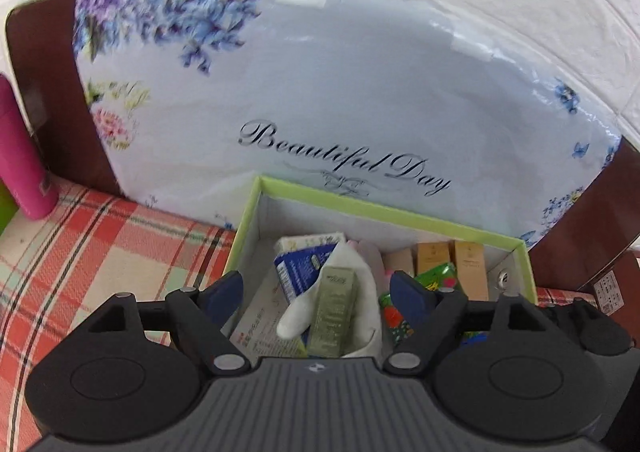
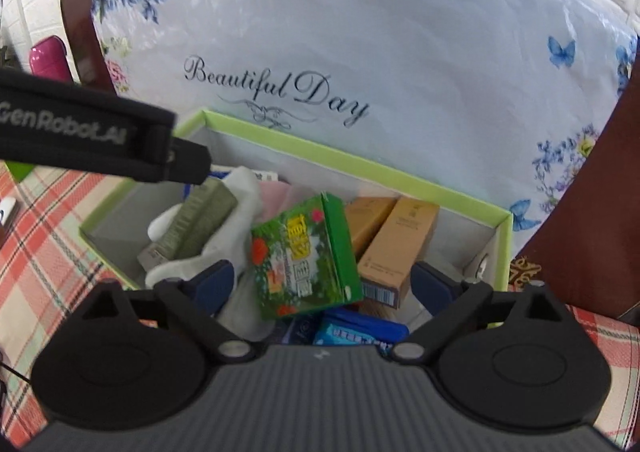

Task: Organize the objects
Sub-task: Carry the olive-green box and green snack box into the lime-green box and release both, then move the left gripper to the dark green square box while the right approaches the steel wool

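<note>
A green-rimmed open box (image 1: 384, 208) (image 2: 360, 162) sits on the plaid cloth and holds several items. An olive tube box (image 1: 334, 312) (image 2: 196, 226) lies on a white sock (image 1: 360, 272) (image 2: 236, 188). A green floral carton (image 2: 304, 256) (image 1: 436, 276) leans beside tan boxes (image 2: 400, 240) (image 1: 452, 260). A blue packet (image 1: 304, 264) lies at the back left. My left gripper (image 1: 318, 292) is open and empty above the olive tube box. My right gripper (image 2: 324, 284) is open and empty around the green carton. The left gripper's body (image 2: 88, 132) crosses the right wrist view.
A floral "Beautiful Day" pillow pack (image 1: 340, 104) (image 2: 340, 52) stands right behind the box against a brown headboard (image 1: 52, 84). A pink bottle (image 1: 20, 156) stands at the left. Plaid cloth (image 1: 100, 252) spreads to the left of the box. A blue pouch (image 2: 356, 328) lies low in the box.
</note>
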Action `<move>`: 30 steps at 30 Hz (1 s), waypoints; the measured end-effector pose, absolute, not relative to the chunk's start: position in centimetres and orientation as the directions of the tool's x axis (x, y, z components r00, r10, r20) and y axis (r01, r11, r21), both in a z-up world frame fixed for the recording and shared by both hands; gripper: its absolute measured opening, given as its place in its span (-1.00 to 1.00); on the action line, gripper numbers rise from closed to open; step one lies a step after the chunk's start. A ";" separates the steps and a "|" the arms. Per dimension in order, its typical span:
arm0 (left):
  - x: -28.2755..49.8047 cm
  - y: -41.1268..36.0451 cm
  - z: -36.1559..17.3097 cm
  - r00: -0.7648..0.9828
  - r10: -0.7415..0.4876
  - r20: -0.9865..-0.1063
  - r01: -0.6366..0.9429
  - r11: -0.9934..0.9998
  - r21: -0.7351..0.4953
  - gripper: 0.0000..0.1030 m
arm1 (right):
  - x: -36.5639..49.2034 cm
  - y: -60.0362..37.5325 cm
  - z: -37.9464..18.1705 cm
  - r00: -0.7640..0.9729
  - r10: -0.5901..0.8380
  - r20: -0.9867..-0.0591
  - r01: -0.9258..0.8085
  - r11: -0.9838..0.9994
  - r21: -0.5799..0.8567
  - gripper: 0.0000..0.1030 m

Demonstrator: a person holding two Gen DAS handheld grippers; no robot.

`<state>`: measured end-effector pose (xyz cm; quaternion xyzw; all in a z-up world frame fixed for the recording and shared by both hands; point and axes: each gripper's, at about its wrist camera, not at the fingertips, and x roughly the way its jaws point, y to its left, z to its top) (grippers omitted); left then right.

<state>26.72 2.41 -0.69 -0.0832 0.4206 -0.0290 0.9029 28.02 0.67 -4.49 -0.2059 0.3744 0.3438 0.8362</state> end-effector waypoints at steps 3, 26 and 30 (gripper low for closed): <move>26.2 2.8 -0.7 0.642 -0.118 -0.757 -0.029 0.984 -0.178 0.62 | 27.9 0.3 -4.8 0.492 0.400 -0.774 -0.716 0.691 -0.098 0.98; 16.0 1.2 5.0 0.657 -0.069 -0.751 0.006 0.996 -0.087 0.62 | 19.6 -6.1 1.2 0.518 0.474 -0.712 -0.693 0.721 -0.024 1.00; 14.4 1.3 4.3 0.638 -0.062 -0.767 0.004 0.997 -0.077 0.62 | 17.8 -7.1 0.8 0.505 0.479 -0.718 -0.696 0.718 -0.010 1.00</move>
